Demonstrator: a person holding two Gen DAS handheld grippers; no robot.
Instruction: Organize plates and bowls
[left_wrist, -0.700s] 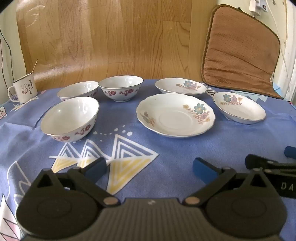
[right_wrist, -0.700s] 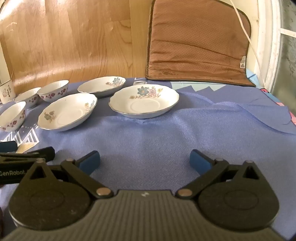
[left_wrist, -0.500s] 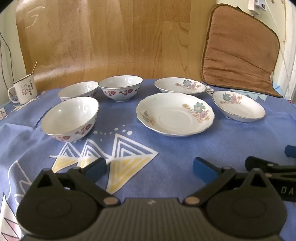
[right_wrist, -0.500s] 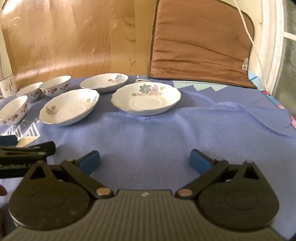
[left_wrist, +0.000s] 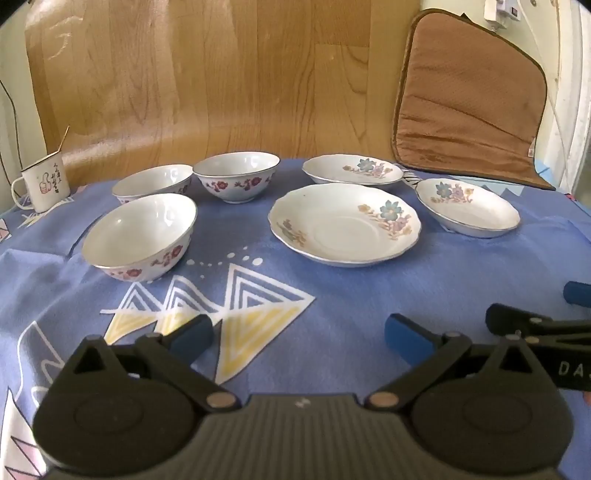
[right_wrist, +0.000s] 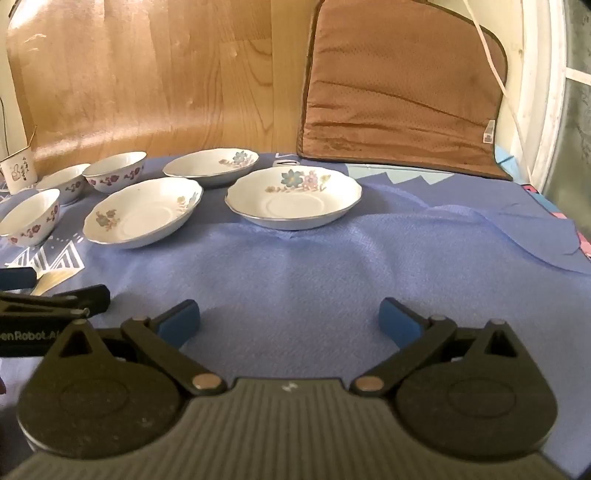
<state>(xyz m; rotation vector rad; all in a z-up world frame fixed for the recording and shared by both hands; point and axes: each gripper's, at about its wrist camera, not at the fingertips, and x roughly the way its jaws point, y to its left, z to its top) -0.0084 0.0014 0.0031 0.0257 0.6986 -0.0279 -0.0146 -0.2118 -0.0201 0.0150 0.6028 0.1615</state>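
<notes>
Three white bowls with red flowers stand at the left: a near bowl (left_wrist: 142, 236), a far-left bowl (left_wrist: 153, 182) and a middle bowl (left_wrist: 236, 176). Three flowered plates lie to their right: a large plate (left_wrist: 343, 225), a far plate (left_wrist: 352, 170) and a right plate (left_wrist: 467, 212). My left gripper (left_wrist: 297, 334) is open over the cloth, well short of the dishes, with nothing between its fingers. My right gripper (right_wrist: 288, 321) is open and empty too, in front of the right plate (right_wrist: 293, 201). Each gripper shows at the edge of the other's view.
A blue patterned cloth (left_wrist: 258, 295) covers the table. An enamel mug (left_wrist: 42, 182) stands at the far left. A brown cushion (right_wrist: 399, 92) leans on the wooden wall at the back right. The cloth is wrinkled toward the right edge (right_wrist: 535, 236).
Both views have tilted slightly, so the dishes sit a little lower in the right wrist view and the mug shifts. Both grippers stay open and no dish has moved.
</notes>
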